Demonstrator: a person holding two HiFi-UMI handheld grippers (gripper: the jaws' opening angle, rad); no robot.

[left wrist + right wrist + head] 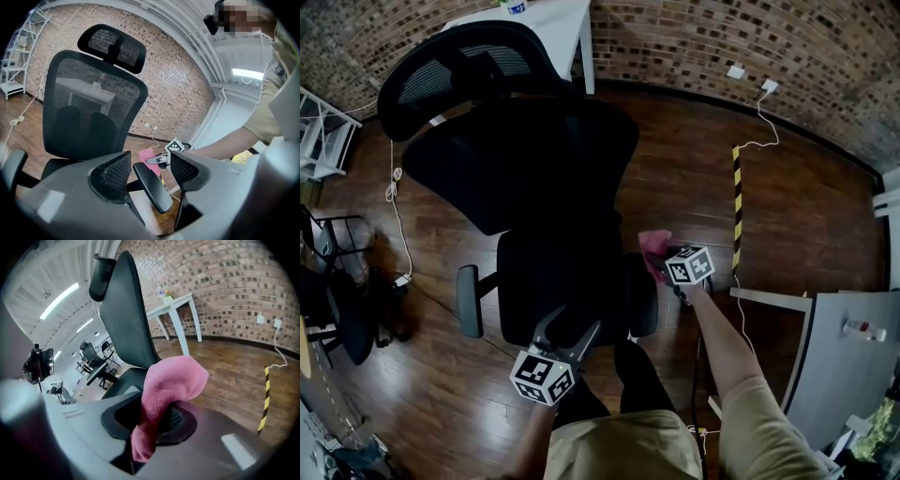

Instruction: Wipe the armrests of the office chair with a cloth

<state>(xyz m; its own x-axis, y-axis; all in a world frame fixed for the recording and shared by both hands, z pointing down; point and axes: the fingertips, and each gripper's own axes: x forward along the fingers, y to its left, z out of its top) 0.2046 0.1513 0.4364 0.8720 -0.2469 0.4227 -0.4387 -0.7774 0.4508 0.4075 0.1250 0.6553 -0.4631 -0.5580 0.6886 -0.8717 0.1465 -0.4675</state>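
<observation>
Holding left tool (150, 169) jaws apart, framing black armrest (153, 190) without contact. Facing office chair (91, 110), mesh backrest upright, headrest (112, 47) above. Showing right tool (154, 161) carrying pink cloth (145, 154) just beyond armrest, brick wall (178, 79) behind.

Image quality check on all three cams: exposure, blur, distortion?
Head view: dim with dark corners, fisheye bows the brick wall, and the black office chair loses detail. Left gripper view: left gripper body soft up close, ceiling light blown out, mosaic patch at top right. Right gripper view: pink cloth fairly sharp, right gripper housing blurred, edges vignetted.
</observation>
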